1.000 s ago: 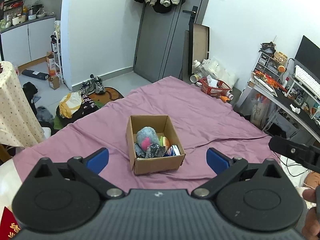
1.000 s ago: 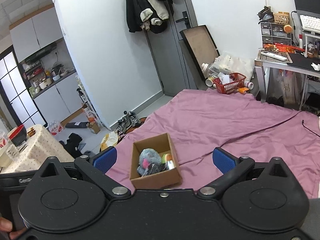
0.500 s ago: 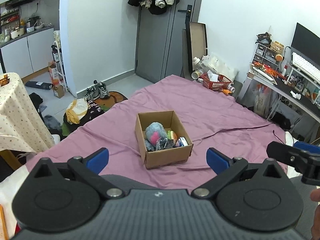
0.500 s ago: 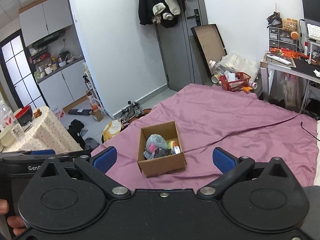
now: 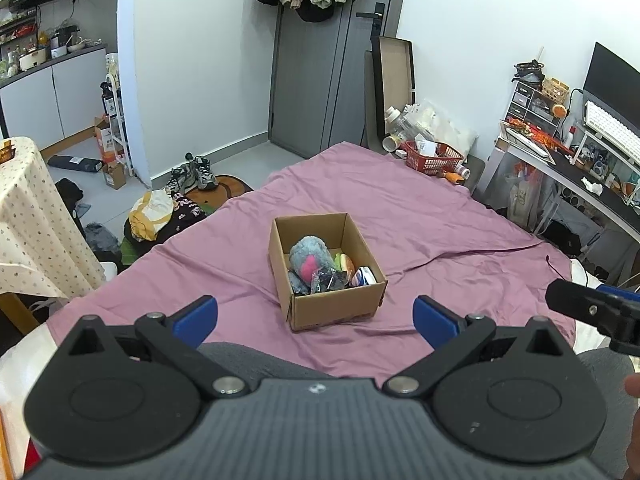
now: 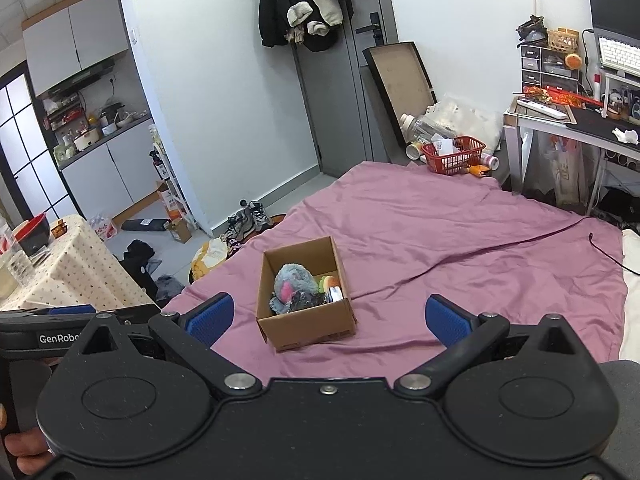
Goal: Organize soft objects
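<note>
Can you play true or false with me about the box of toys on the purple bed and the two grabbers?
1. The cardboard box sits on the purple bedsheet. True.
2. The left gripper is squeezing the fluffy grey toy. False: it is open and holds nothing; the toy lies in the box.
3. The box has a lid on. False: its top is open.
4. The right gripper is open and empty. True.
5. The red basket is inside the box. False: it is beyond the bed's far edge.
</note>
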